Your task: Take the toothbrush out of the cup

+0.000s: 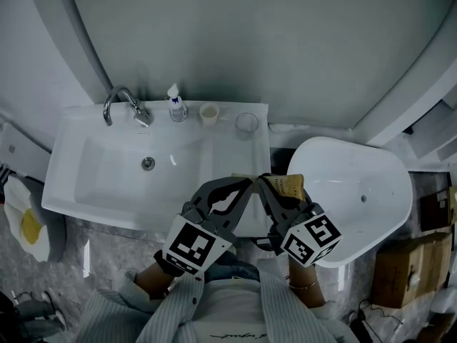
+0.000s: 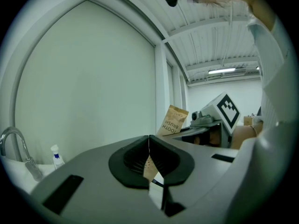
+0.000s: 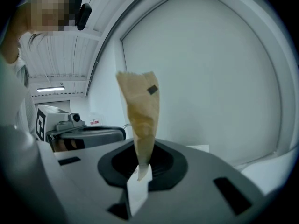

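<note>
Right gripper view: right gripper [image 3: 139,166] is pinching the packet [image 3: 140,111] in its jaws. Left gripper [image 2: 149,158] is clamping its jaws on it too.

Only the toothbrush packet [image 3: 140,111] shows, not the brush itself: tan paper, printed TOOTH BRUSH, standing upright with its bottom end pinched in the right hand-held gripper [image 3: 140,168]. A little cream cup [image 1: 208,113] and a clear cup [image 1: 247,123] sit upright, near each other, on the sink [image 1: 71,184] ledge, well apart from the packet.
</note>
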The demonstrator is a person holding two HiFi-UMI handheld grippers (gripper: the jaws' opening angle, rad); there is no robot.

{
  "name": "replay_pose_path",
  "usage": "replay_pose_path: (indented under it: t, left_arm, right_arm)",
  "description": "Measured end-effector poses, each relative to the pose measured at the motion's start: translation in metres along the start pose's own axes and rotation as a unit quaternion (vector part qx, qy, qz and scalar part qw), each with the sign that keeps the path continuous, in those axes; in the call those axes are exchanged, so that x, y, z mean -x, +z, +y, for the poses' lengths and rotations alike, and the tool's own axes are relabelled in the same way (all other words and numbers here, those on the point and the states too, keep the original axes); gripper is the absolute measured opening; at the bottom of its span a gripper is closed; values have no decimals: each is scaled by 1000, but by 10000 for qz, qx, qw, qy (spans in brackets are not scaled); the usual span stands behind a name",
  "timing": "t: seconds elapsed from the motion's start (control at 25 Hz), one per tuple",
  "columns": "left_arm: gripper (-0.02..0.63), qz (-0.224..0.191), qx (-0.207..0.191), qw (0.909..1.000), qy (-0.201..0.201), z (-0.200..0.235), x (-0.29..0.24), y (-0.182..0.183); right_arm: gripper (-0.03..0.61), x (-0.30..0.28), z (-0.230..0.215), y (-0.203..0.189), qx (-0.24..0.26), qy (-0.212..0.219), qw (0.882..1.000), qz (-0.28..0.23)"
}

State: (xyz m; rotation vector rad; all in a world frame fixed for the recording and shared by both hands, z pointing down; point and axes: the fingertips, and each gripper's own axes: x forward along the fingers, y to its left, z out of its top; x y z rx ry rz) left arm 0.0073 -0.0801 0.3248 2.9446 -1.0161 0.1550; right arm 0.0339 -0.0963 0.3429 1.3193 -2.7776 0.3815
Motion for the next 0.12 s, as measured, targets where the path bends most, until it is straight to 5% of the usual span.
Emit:
replay_pose_path:
  t: [0.12]
  left_arm:
    - [17,-28,-64,9999,-120,3,-1,4]
  right_arm:
    - [40,0,-1,2,7,-8,10000,-44]
